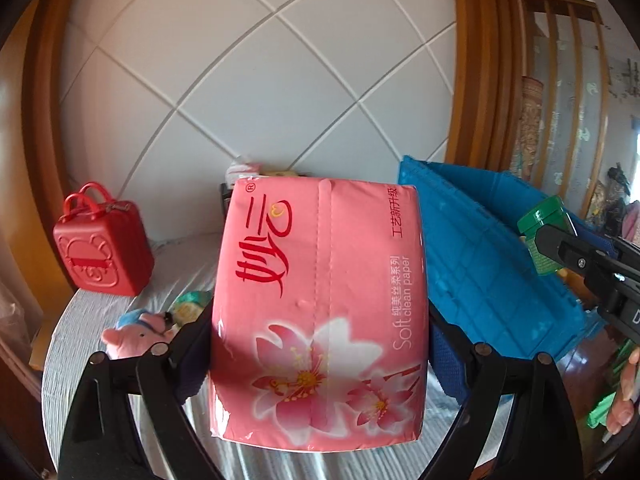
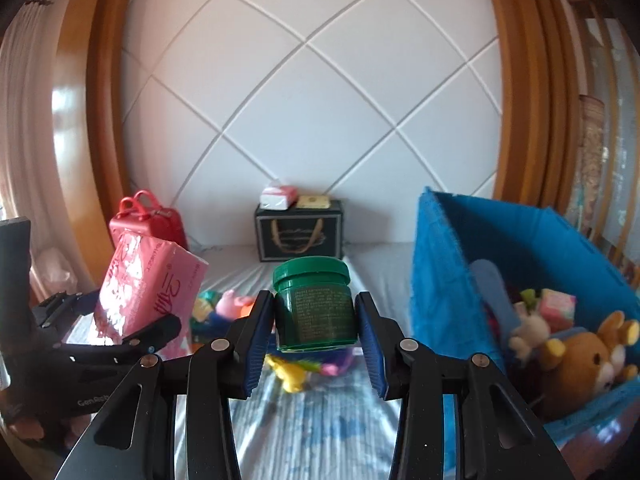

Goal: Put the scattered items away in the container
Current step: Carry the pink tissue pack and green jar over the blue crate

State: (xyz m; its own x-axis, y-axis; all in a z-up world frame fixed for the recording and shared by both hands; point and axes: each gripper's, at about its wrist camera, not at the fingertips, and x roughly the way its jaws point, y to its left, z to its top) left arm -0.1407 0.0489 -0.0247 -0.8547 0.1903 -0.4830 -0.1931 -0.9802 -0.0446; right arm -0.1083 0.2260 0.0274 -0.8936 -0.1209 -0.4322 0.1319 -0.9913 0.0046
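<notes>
Left wrist view has the left tool (image 1: 320, 344) clamped on a pink plastic-wrapped pack of tissues (image 1: 320, 304) printed with red characters and pink flowers, blue pads pressing its two long sides, the pack lifted clear above the bed (image 1: 80, 320) with its grey-white striped sheet. Beneath it, towards the bed's left edge, lies a pink pig plush toy in a blue outfit (image 1: 140, 332). A red hard-shell miniature suitcase (image 1: 102, 244) stands by the far left corner against the white padded headboard (image 1: 260, 80).

Right wrist view shows the right tool (image 2: 316, 320) closed part-way on a dark green round plastic jar with a green screw lid (image 2: 314, 304) — held upright, the blue pads on its two sides, also raised off the sheet. A yellow-and-purple toy (image 2: 296, 372), blurred, lies on the bed under it.

On the right edge of the bed stands the blue fabric storage box (image 2: 440, 280), open-topped, already holding a brown teddy bear (image 2: 588, 360) and other small things. At the far edge — by the headboard — sits a black gift box with a gold handle print (image 2: 300, 232), with a white-and-pink tissue packet (image 2: 278, 196) on top.
</notes>
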